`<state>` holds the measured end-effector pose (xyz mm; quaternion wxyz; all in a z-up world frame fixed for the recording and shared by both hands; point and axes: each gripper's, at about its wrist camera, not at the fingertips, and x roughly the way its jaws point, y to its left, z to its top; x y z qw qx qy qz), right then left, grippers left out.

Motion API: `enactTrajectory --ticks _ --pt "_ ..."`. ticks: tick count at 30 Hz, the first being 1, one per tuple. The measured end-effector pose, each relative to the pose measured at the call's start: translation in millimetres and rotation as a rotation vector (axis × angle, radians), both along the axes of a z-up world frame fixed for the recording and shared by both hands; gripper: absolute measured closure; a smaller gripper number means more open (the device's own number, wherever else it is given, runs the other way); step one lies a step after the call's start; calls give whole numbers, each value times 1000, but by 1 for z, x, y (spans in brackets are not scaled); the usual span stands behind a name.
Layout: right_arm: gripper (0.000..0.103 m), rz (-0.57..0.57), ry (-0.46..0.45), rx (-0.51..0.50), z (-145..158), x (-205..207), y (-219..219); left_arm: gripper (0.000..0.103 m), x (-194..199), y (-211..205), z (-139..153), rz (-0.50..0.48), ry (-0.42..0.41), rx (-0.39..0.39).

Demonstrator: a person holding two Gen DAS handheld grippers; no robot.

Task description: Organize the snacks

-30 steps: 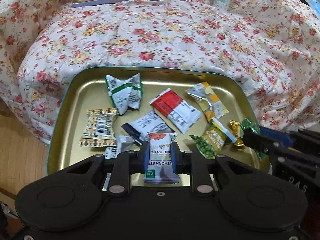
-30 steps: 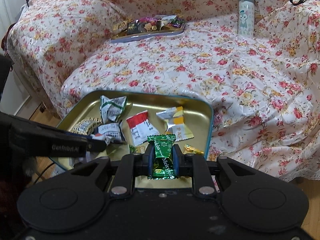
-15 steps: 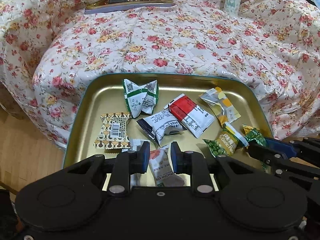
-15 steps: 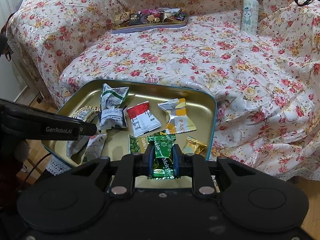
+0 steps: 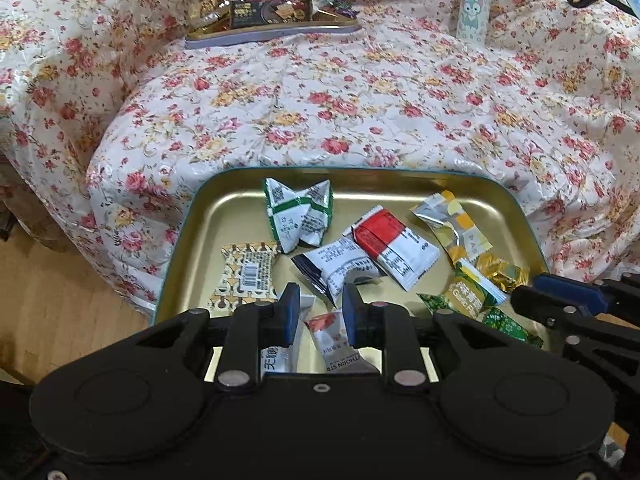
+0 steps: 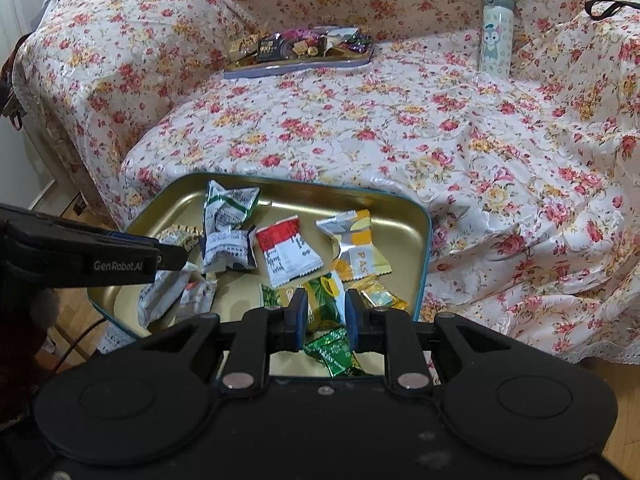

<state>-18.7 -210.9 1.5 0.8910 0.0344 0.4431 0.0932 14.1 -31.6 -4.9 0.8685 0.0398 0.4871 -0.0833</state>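
Left gripper (image 5: 320,312) fingers opening over white-orange hawthorn snack packet (image 5: 334,338) lying loose in gold metal tray (image 5: 208,216); right gripper (image 6: 325,316) parted over green foil candy (image 6: 334,350); light, crinkly, slippery, pinch mid-body

My left wrist camera looks steeply down along my fingers, close over the gold tray (image 5: 192,240). My right wrist camera does the same from the tray's (image 6: 424,232) right, near corner. Both views share the tray, the flowered sofa cover (image 5: 360,112) beyond, and a far snack tin (image 6: 296,66).
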Motion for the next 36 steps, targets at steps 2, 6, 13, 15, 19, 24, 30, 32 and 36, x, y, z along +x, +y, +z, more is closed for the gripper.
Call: enactTrajectory --ticks 2,6,13,15,19,24,30,32,36 --pt "75 -14 -16 -6 4 0 0 71 0 0 3 14 -17 6" --pt "62 -52 -57 -28 14 3 4 67 3 1 10 44 -55 11" --pt "49 -99 -95 -49 27 9 9 67 7 1 18 88 -103 48" --pt "47 -117 -104 -58 28 11 10 67 5 0 19 89 -113 51" --pt "46 -141 -101 -65 26 12 13 67 3 -1 18 74 -111 38" --pt "46 -144 -84 -73 21 10 14 66 0 -1 18 72 -114 32" --pt "46 -164 -63 -64 18 11 12 66 -2 -1 17 72 -108 33" --pt "46 -169 -57 -63 16 11 12 66 -3 -1 16 71 -103 33" --pt "46 -169 -49 -63 15 11 13 66 -4 -1 15 72 -96 33"
